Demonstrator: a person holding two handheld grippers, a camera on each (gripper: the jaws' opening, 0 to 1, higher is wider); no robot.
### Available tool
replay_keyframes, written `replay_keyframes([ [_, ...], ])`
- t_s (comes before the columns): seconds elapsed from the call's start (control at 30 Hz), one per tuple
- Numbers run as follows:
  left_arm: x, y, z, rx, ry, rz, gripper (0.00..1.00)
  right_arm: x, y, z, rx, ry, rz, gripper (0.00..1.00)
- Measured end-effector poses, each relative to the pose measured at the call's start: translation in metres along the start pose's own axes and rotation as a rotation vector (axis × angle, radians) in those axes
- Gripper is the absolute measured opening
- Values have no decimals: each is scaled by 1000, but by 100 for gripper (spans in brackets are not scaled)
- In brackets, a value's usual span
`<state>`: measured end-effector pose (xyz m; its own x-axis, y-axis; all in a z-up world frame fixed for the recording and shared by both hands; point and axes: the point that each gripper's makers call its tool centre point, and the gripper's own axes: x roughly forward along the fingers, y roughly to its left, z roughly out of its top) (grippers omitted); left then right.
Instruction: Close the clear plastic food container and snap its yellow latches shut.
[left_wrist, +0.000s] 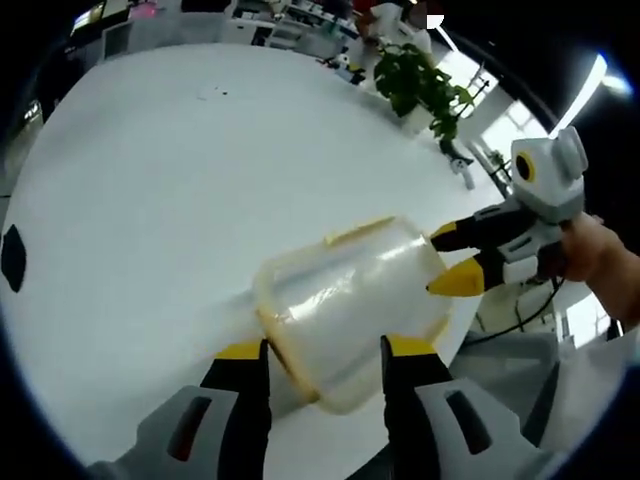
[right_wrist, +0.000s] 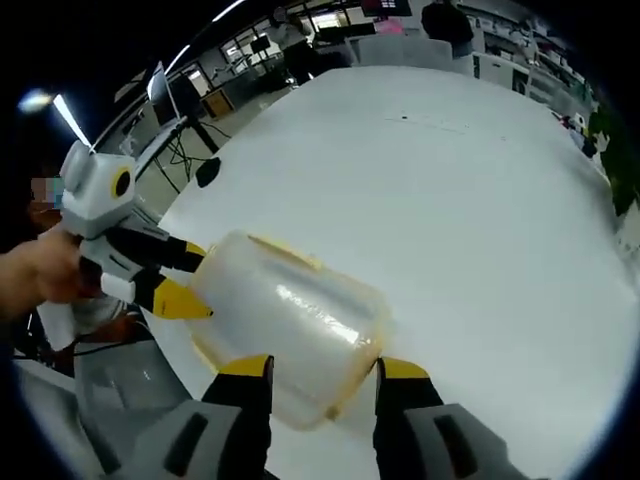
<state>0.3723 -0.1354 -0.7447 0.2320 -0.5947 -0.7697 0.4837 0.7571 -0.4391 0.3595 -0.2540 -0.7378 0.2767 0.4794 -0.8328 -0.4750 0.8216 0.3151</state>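
Container (left_wrist: 350, 305): a clear plastic box with yellow trim, lying tilted on the white table (left_wrist: 150, 220); it is sitting between the two grippers, directly ahead of each one's jaws.
Lid: appearing to be seated on the box; whether it is fully pressed home cannot be told.
Latches: a yellow latch (left_wrist: 358, 231) is showing along the container's far edge in the left gripper view, lying flat against the rim; whether it is snapped cannot be told.
Left gripper (left_wrist: 325, 350): jaws are standing wide, one on each side of the container's near end, their yellow tips level with its rim. Contact with the plastic cannot be confirmed. In the right gripper view it is reaching in from the left (right_wrist: 185, 275), a hand (right_wrist: 40, 270) holding it, its tips meeting the container's far end.
Right gripper (right_wrist: 320, 368): jaws are spread wide, flanking the near end of the container (right_wrist: 290, 320); a grip cannot be confirmed. In the left gripper view it is entering from the right (left_wrist: 452, 258), tips against the container's far side.
Table (right_wrist: 480, 180): white, stretching well beyond the container.
Surroundings: a leafy plant (left_wrist: 425, 90) is standing far beyond the table edge, ahead and to the right of the left gripper.
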Motion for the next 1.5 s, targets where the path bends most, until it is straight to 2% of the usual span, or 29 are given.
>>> replay_keyframes([
  [0.1,-3,-1,0,16,-7,-2,41,-5,-4,0,-38,3,-13,32],
  [0.2,-5,0,2,41,-10,6,41,-9,-6,0,-124,22,-26,25],
  [0.27,-8,1,3,65,-16,5,41,-12,-5,-1,-124,23,-17,26],
  [0.37,-14,2,3,85,-17,4,43,-16,-8,0,-181,20,-21,23],
  [0.43,-17,2,3,104,-18,1,44,-19,-10,1,-237,25,-39,24],
  [0.5,-22,6,8,178,-32,21,44,-21,-8,4,-295,30,-36,24],
  [0.53,-25,7,11,221,-42,33,43,-21,-4,11,-354,2,-21,23],
  [0.6,-28,7,14,251,-44,42,42,-24,1,18,-431,-26,-14,22],
  [0.7,-33,0,19,312,-61,16,43,-25,9,23,-529,-40,3,20],
  [0.8,-35,-8,24,383,-66,-4,42,-24,20,27,-542,-51,43,19],
  [0.93,-36,-23,29,498,-72,-39,44,-23,24,29,-583,-49,55,19],
  [1.07,-34,-33,27,659,-46,-60,50,-23,32,33,-629,-64,93,19],
  [1.13,-33,-37,27,677,-42,-77,48,-22,36,34,-695,-69,130,17],
  [1.2,-32,-44,28,708,-43,-116,47,-22,37,34,-700,-74,151,17],
  [1.3,-31,-51,28,751,-40,-142,43,-21,42,36,-738,-87,183,17],
  [1.33,-30,-54,29,801,-39,-151,42,-21,43,36,-751,-86,188,17],
  [1.4,-29,-57,31,845,-45,-163,41,-20,46,37,-775,-86,196,17],
  [1.43,-29,-63,34,835,-68,-191,39,-18,49,38,-789,-83,202,17],
  [1.5,-27,-63,36,838,-72,-190,34,-16,53,40,-809,-83,211,16],
])
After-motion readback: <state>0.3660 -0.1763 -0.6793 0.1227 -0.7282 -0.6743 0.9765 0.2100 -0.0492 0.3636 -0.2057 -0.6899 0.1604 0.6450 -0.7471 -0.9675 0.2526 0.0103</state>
